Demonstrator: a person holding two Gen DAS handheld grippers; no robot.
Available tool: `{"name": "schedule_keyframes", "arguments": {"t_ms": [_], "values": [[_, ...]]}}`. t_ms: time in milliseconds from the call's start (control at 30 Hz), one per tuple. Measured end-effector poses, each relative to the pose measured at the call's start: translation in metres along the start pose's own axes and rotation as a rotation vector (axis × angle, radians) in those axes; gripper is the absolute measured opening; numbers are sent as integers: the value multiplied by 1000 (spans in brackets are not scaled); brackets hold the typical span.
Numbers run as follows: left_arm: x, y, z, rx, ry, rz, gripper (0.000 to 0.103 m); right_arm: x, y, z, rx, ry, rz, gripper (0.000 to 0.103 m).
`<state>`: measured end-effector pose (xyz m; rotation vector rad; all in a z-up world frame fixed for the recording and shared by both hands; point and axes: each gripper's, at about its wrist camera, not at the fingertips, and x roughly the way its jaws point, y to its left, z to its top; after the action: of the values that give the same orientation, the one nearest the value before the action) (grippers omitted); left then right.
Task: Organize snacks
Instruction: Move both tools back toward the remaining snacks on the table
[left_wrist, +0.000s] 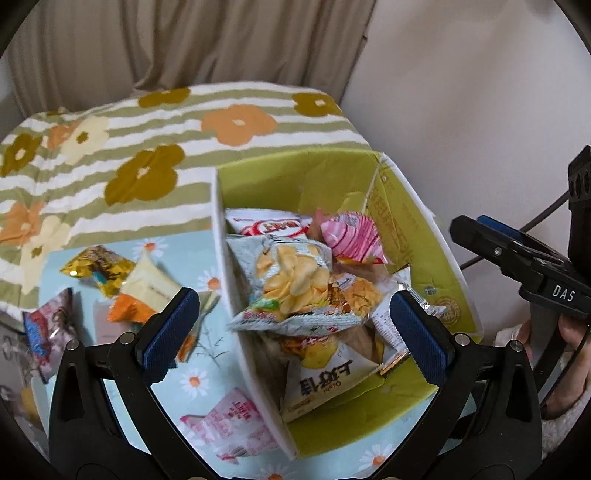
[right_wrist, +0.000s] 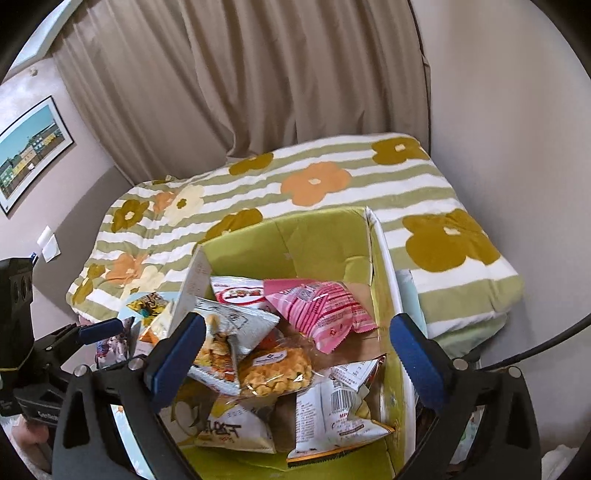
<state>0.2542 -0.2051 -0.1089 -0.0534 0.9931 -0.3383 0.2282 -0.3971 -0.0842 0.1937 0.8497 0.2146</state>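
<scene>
Hovering over the box (left_wrist: 424, 236), the left gripper (left_wrist: 295, 325) stood with jaws spread and nothing between them; the right gripper (right_wrist: 295, 350) was likewise wide and empty above the same box. Most snack packets (left_wrist: 295, 280) already lay heaped inside, a judgement of the task being well advanced. Several loose packets (left_wrist: 122, 284) remained on the blue daisy mat (left_wrist: 192, 380) just beside the box's left wall, which stood between them and the pile. A floral blanket (left_wrist: 147, 155) lay beyond.
</scene>
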Motion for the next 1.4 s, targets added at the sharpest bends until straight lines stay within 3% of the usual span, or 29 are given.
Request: {"name": "schedule_keyframes", "arguments": {"t_ms": [433,600,1167,1400], "values": [[-76,46,-51,-129,-69,141,103,-35,42,-18,-93,-62,107,99],[-94,73,-76,-149,-80,156,103,-41,68,-34,-109,-71,118,99],[-126,219,-118,-127,-34,79,103,-27,175,-120,24,-79,-44,99],[-111,268,-121,-21,32,78,103,-2,209,-154,87,-45,-109,99]]}}
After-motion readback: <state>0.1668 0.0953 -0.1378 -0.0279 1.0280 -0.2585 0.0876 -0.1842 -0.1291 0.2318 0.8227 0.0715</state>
